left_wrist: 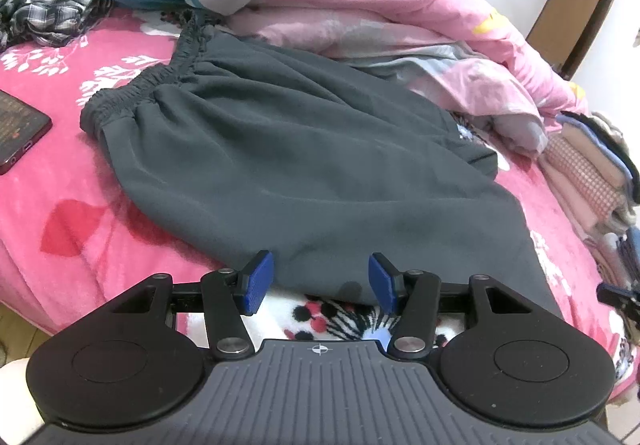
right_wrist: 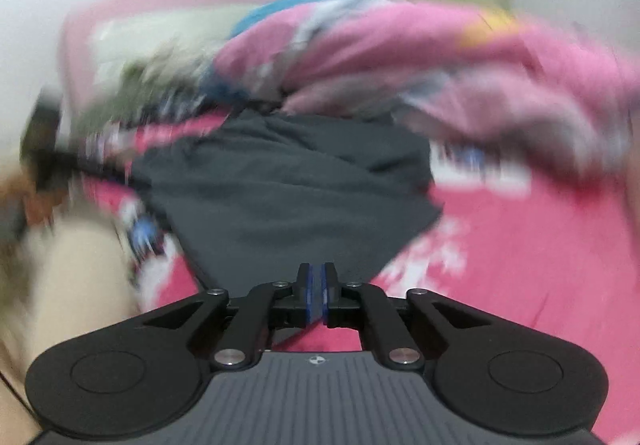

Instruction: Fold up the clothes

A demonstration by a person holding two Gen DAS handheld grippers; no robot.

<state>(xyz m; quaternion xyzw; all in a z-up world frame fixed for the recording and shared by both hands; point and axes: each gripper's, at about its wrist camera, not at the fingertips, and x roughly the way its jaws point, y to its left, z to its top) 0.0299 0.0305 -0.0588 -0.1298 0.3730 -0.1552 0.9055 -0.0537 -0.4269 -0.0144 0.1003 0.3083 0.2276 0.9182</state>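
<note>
A dark grey garment with an elastic waistband lies spread on the pink floral bed cover, waistband at the far left and hem toward me. My left gripper is open, its blue pads standing either side of the near hem with nothing pinched. The right wrist view is motion-blurred. There my right gripper is shut, with a thin strip of the grey garment caught between its pads at the near edge.
A rumpled pink duvet is heaped behind the garment. A phone in a dark red case lies at the left. Folded clothes are stacked at the right, loose plaid and white clothes far left. A brown door stands beyond.
</note>
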